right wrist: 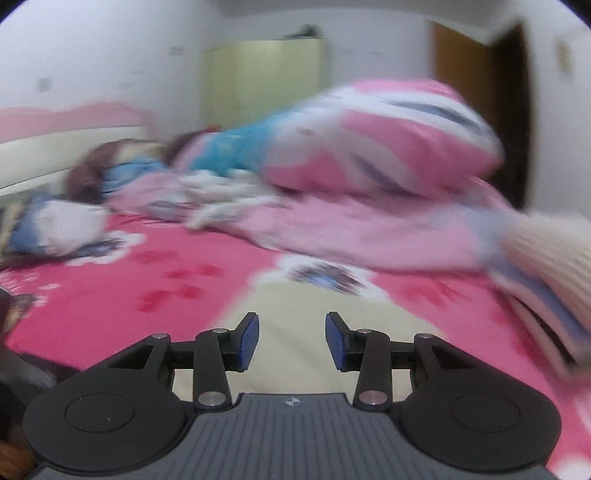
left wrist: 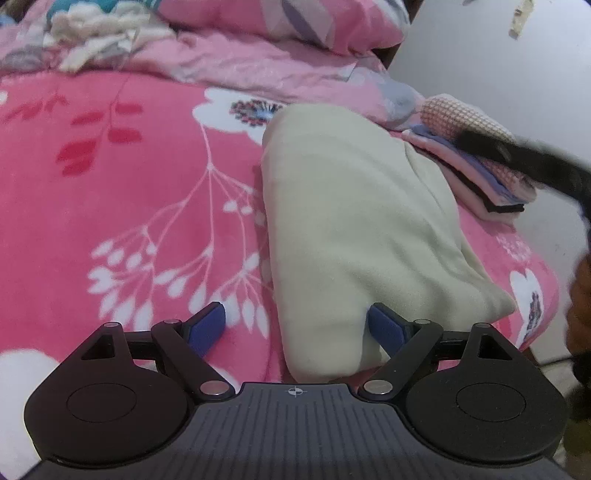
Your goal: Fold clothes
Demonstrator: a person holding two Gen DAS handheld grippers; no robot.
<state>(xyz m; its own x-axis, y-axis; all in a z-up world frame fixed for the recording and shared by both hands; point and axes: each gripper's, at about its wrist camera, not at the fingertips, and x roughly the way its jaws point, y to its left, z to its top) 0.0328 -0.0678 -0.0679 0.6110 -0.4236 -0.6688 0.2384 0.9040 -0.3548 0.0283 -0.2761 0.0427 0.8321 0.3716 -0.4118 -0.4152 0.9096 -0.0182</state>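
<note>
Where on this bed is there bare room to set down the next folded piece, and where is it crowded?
The widest free patch is the pink floral bedspread left of the folded cream garment, below the crumpled pink quilt. The right side is crowded: a stack of folded clothes sits beside the cream garment at the bed's edge. The head of the bed is piled with bedding and a pillow.

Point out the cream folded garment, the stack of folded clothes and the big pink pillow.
Cream garment point(left wrist: 354, 221), left wrist view, middle of its top face.
Stack of folded clothes point(left wrist: 476, 162), left wrist view, its layered edge.
Pink pillow point(right wrist: 388, 140), right wrist view, its striped side.
</note>
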